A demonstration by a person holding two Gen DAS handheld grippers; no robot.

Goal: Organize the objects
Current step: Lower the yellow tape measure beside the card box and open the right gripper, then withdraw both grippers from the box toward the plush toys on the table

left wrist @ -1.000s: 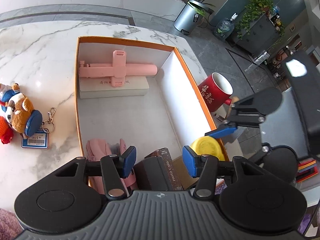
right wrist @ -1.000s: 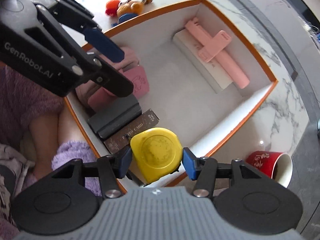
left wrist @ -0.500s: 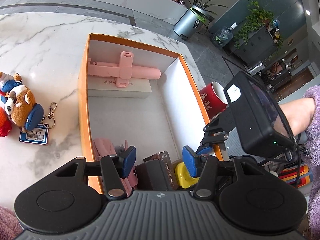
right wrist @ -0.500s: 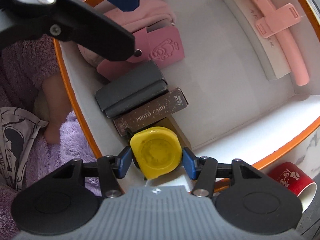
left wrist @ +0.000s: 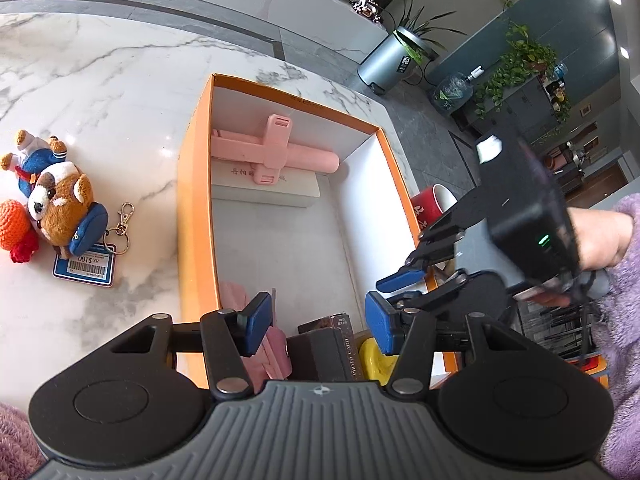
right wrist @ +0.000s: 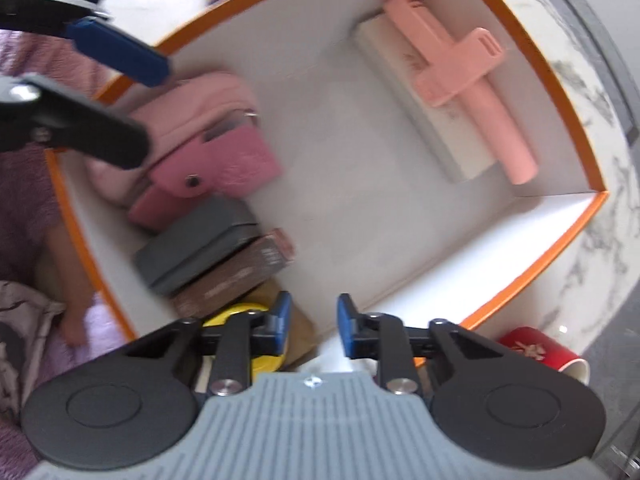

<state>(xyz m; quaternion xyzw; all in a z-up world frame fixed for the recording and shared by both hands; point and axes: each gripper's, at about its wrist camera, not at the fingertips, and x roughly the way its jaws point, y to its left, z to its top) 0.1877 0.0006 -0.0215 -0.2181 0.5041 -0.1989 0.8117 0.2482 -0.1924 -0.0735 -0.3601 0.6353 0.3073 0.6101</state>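
An orange box (left wrist: 192, 216) with a white inside sits on the marble table. It holds a pink folding stick (left wrist: 276, 152) on a white case, a pink pouch (right wrist: 208, 148), a dark grey case (right wrist: 192, 248), a brown photo card box (right wrist: 236, 280) and a yellow tape measure (left wrist: 378, 360), also seen in the right wrist view (right wrist: 240, 312). My right gripper (right wrist: 312, 322) is open and empty just above the tape measure; it also shows in the left wrist view (left wrist: 404, 276). My left gripper (left wrist: 316, 322) is open and empty over the box's near end.
A plush dog keychain (left wrist: 60, 204) with a blue price tag lies on the marble left of the box. A red mug (left wrist: 434, 206) stands right of the box, also in the right wrist view (right wrist: 540, 354). The table edge runs close behind the mug.
My right gripper lowered the yellow tape measure into the box's near corner, let it go and lifted back with its jaws open. My left gripper stayed open.
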